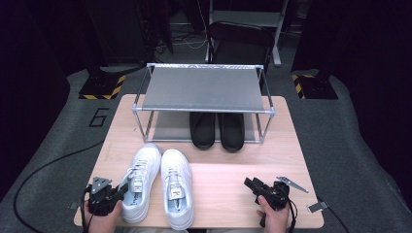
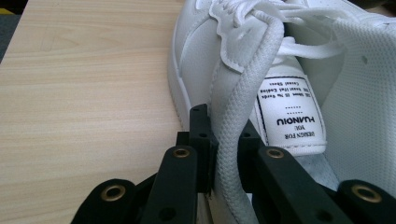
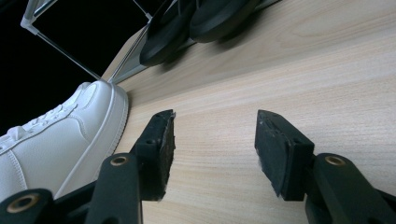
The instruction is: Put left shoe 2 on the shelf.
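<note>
The left tongs (image 1: 118, 192) are clamped on the padded collar of the left white sneaker (image 1: 140, 180), which lies at the near left of the counter (image 1: 228, 194) with its long axis running away toward the shoe rack (image 1: 204, 87). The right tongs (image 1: 253, 186) hover empty and parted over bare wood, well off to the other side, so the left hand is plainly the nearer one for carrying the shoe forward.

Black hand-held gripper (image 1: 127, 186) jaws, brass-ringed screw holes, trailing cables
</note>
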